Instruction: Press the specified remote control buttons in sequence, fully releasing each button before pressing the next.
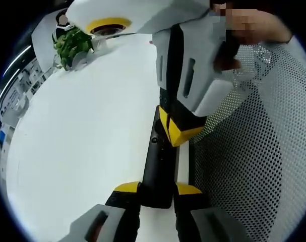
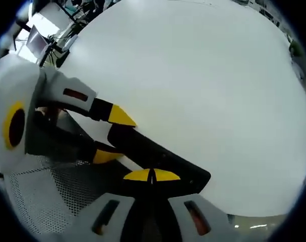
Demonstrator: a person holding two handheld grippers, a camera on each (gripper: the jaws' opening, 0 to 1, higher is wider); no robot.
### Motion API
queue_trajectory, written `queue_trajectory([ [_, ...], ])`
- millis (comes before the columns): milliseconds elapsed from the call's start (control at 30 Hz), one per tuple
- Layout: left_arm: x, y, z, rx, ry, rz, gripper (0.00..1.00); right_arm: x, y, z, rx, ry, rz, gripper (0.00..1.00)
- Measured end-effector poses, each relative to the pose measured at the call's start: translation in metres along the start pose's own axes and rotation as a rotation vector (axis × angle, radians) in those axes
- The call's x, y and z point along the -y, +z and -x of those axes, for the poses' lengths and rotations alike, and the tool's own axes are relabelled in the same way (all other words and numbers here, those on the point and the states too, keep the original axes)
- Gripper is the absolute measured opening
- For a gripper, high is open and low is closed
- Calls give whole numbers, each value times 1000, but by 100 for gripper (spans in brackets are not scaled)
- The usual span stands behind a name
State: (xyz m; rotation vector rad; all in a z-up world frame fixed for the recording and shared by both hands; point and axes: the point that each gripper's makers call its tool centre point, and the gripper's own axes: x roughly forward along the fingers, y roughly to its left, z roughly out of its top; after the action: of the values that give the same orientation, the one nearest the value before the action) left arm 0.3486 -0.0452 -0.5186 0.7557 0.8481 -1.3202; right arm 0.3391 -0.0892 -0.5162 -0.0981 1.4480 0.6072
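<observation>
Left gripper view: the left gripper (image 1: 158, 190) rises from six o'clock, its yellow-tipped jaws clamped on the near end of a black remote control (image 1: 160, 161) that runs toward twelve o'clock over a white table (image 1: 82, 136). The right gripper (image 1: 175, 132) descends from one o'clock, its yellow tips together on the remote's upper face. A perforated white mesh tray (image 1: 248, 141) lies at three o'clock; a green plant (image 1: 72, 46) sits at eleven o'clock.

Right gripper view: the right gripper (image 2: 151, 175), at six o'clock, has its jaws pinched fully together, tips touching the remote control (image 2: 158, 154). The left gripper (image 2: 113, 135) enters from nine o'clock, gripping the remote's far end above the mesh tray (image 2: 52, 191). The white table (image 2: 203, 85) spreads from twelve to three o'clock.
</observation>
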Motion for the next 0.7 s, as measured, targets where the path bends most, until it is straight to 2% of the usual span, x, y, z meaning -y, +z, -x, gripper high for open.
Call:
queue_trajectory([
  [133,0,0,0,3,-1,-2,25,-11,9,1,52,89,-58,0],
  [300,0,0,0,6,-2,-4,25,-4,13,0,76,43,-40,0],
  [700,0,0,0,10,-4,-5,25,-5,17,-1,85,56,-57,0],
])
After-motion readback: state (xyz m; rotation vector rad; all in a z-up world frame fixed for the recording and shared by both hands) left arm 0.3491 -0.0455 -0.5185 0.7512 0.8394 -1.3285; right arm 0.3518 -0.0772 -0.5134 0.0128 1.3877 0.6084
